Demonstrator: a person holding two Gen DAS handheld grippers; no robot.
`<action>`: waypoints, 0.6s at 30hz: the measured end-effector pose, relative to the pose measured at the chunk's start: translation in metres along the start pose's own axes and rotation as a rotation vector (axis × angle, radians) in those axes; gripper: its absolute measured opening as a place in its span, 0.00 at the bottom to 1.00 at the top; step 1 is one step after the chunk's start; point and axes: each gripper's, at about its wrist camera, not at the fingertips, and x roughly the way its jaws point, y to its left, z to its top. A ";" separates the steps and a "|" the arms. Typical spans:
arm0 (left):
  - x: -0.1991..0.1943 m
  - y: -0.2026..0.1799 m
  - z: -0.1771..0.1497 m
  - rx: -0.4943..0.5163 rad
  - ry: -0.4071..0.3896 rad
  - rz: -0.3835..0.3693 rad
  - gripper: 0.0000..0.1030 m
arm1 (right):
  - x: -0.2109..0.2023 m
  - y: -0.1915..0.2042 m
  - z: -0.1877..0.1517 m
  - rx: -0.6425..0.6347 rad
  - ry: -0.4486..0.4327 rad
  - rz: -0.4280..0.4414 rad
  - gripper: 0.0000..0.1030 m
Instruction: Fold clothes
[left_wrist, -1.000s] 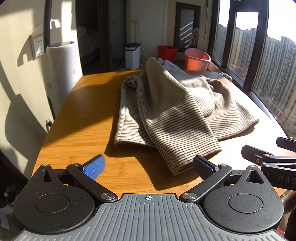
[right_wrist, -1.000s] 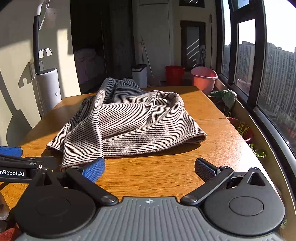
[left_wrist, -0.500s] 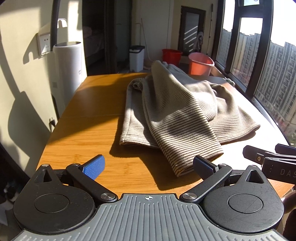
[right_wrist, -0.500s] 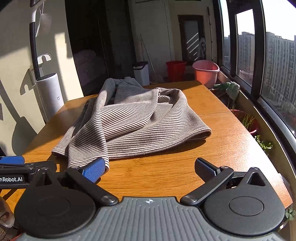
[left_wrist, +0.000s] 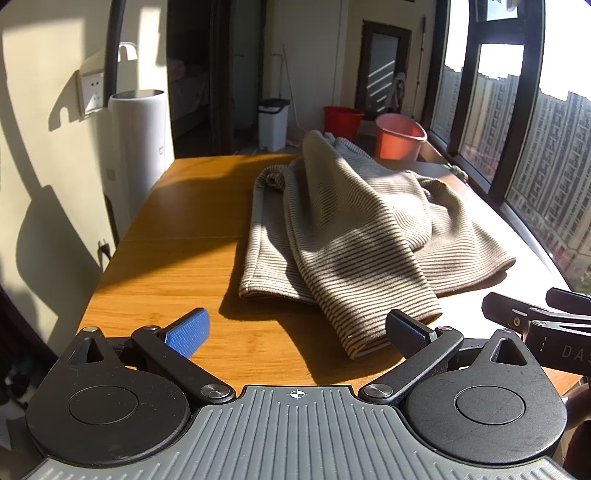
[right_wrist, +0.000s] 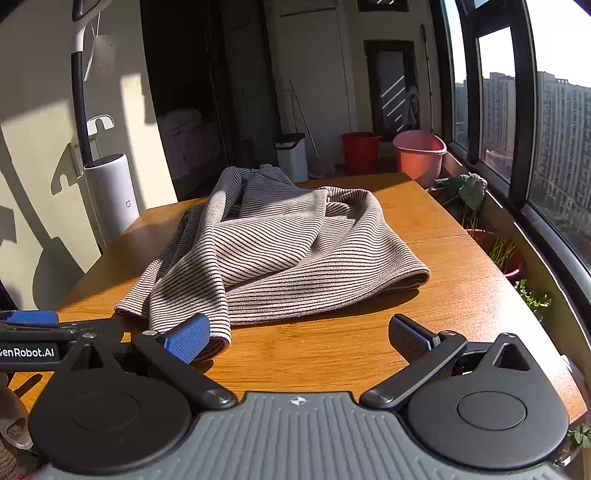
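From the left wrist camera, a striped knit garment (left_wrist: 354, 229) lies in a loose, rumpled heap in the middle of a wooden table (left_wrist: 177, 258); no fold is made yet, so the whole task appears to remain. The left gripper (left_wrist: 297, 332) hangs just short of the garment's near hem, jaws wide and empty. From the right wrist camera, the right gripper (right_wrist: 299, 338) is likewise spread wide, holding nothing, near the garment (right_wrist: 280, 251) (soft ribbed cloth, thin dark stripes on beige, thick rounded edges). Beyond the garment stand two plastic buckets (right_wrist: 419, 151).
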 end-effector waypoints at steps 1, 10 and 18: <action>0.000 0.000 0.000 -0.001 0.001 0.000 1.00 | 0.000 0.000 0.000 0.002 0.002 0.001 1.00; 0.001 0.001 0.000 -0.004 0.006 -0.001 1.00 | 0.003 -0.001 -0.001 0.002 0.015 0.009 1.00; 0.002 0.002 0.000 -0.008 0.012 0.000 1.00 | 0.004 -0.002 -0.001 0.008 0.019 0.012 1.00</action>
